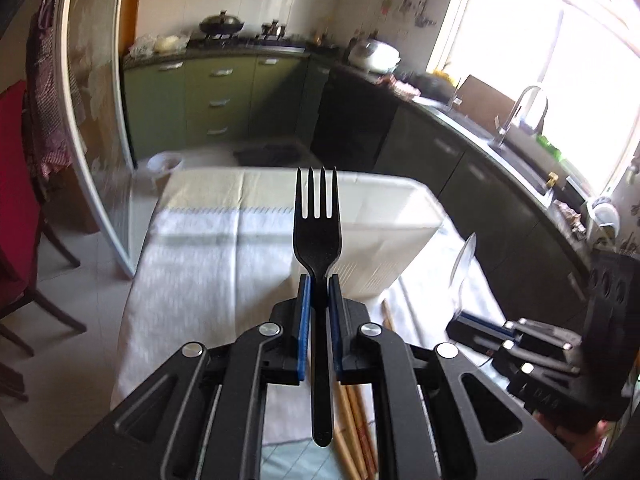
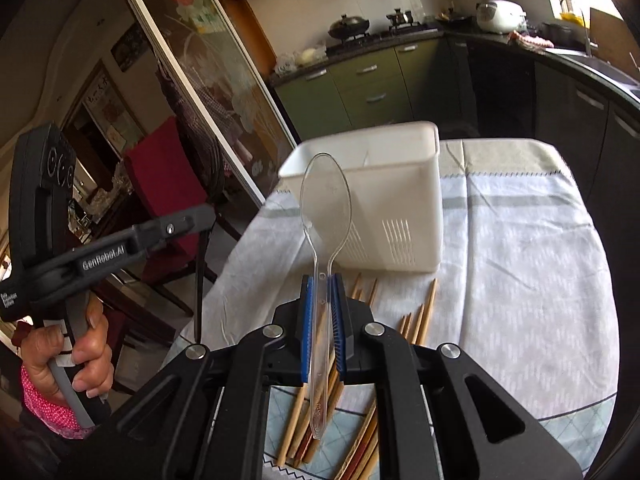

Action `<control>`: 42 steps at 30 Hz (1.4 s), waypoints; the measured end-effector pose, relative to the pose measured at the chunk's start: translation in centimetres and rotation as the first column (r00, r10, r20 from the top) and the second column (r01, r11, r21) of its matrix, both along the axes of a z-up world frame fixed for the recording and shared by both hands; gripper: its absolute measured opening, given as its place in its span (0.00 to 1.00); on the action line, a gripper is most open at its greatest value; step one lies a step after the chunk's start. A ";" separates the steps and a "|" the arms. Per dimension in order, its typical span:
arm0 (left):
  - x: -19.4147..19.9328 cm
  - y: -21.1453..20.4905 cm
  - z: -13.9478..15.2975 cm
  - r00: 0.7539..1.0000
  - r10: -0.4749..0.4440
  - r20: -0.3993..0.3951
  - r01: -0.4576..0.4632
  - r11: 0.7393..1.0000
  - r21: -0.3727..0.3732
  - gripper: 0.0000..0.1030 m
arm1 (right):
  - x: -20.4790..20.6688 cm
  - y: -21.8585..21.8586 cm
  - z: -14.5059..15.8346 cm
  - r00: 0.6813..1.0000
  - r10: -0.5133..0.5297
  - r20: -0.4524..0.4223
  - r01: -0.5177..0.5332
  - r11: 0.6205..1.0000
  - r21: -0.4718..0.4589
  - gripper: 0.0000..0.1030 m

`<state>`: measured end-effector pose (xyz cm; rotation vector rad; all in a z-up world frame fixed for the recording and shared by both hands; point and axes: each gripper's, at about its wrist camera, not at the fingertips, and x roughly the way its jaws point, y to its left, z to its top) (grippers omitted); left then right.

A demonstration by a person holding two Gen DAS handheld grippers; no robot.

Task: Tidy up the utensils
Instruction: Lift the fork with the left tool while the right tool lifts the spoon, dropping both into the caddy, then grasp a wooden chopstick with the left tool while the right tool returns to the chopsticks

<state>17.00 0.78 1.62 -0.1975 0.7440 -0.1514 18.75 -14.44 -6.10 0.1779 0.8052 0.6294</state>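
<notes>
Left hand-held gripper (image 1: pixel 318 284) clamps the black fork (image 1: pixel 318 220); right hand-held gripper (image 2: pixel 321 284) clamps the clear spoon (image 2: pixel 326 200). White bin (image 2: pixel 376 184) stands at 12 o'clock on the tabletop (image 2: pixel 520 248). Advise lowering each handle-first, vertically, into the bin.

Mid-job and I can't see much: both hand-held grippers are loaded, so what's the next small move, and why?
Probably carry the left hand-held gripper forward over the white bin and lower the black fork in. Both grippers are shut on utensils, the right hand-held gripper on the clear spoon; the bin is open-topped, just ahead.
</notes>
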 end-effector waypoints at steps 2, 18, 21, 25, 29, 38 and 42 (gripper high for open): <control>1.5 -0.4 1.9 0.995 0.008 0.098 -0.004 0.999 -0.035 0.09 | 0.0 0.3 1.1 0.999 -0.013 0.036 0.013 1.000 0.013 0.10; 9.4 -5.4 0.7 0.887 0.086 0.453 -0.134 0.988 0.076 0.09 | 0.5 -4.7 3.5 0.987 -0.093 0.128 0.089 0.995 0.042 0.10; 9.4 -5.6 -1.0 0.909 0.078 0.410 -0.132 0.985 0.106 0.09 | 0.9 -5.0 4.2 0.983 -0.113 0.147 0.106 0.993 0.054 0.10; 8.9 -4.7 -2.6 0.927 0.078 0.367 -0.129 0.985 0.116 0.11 | 2.0 -4.7 5.8 0.971 -0.145 0.191 0.133 0.989 0.071 0.10; 8.7 -4.0 -3.1 0.936 0.071 0.344 -0.118 0.986 0.117 0.27 | 4.3 -3.8 8.0 0.945 -0.191 0.266 0.172 0.981 0.094 0.10; 6.6 -1.1 -2.1 0.941 0.098 0.324 -0.122 0.991 0.057 0.27 | 9.6 -0.8 10.2 0.828 -0.308 0.468 0.313 0.947 0.069 0.10; 5.6 0.1 -1.8 0.945 0.108 0.308 -0.124 0.992 0.033 0.27 | 11.2 0.2 7.7 0.866 -0.284 0.412 0.303 0.953 0.021 0.10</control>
